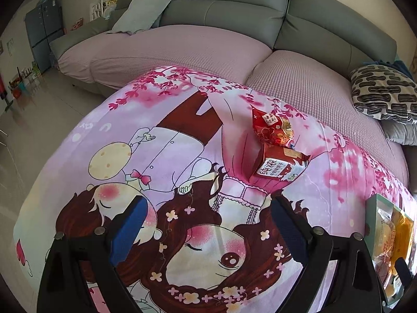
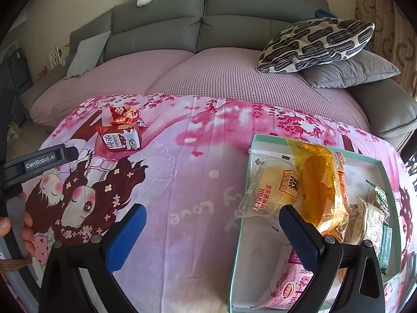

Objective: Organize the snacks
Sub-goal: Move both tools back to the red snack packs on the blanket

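Right gripper: jaws wide, nothing between
Box: teal-rimmed, holds wrapped cake, orange packet
Red packets: 2, touching, far left on pink cloth

Both wrist views look steeply down, close over the cartoon cloth, toward the sofa.

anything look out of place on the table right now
Two red snack packets lie loose on the pink cloth, one resting partly on the other, far from the green-rimmed box where the other snacks sit. One clear-wrapped bun pokes out over the box's rim.
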Demonstrator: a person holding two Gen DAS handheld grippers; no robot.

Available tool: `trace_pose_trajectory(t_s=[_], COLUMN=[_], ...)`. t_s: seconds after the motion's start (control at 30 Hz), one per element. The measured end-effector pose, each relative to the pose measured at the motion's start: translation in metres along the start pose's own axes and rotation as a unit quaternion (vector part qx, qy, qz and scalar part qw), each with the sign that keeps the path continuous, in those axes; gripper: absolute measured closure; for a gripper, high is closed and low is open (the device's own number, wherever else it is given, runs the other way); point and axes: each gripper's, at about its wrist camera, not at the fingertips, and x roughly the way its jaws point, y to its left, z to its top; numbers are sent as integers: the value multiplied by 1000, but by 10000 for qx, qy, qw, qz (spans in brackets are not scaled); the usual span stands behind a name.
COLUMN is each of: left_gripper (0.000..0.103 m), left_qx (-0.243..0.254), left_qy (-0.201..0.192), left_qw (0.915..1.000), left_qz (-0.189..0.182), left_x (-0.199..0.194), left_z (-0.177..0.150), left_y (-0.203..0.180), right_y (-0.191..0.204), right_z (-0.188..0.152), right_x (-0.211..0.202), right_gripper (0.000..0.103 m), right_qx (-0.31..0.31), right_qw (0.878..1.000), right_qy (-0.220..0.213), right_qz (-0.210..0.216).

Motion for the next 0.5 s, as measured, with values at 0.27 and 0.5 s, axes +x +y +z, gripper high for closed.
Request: trace_pose_trajectory(t_s=[0.27,0.5], left_gripper=[8,8], left_qx=[-2,124], left_qy=[162,247], left_qw=[9992,9987], left_qz=[-361,-421], left_x=[18,45], left_z=[16,37], left_y=[0,10], right_y=[31,72], right_z=[28,49], right_x=[17,62], right_gripper=[0,0], right_qx=[-75,-197], right_qw=[9996,9984], right_qy=[-194,-198], right_qz=[199,492])
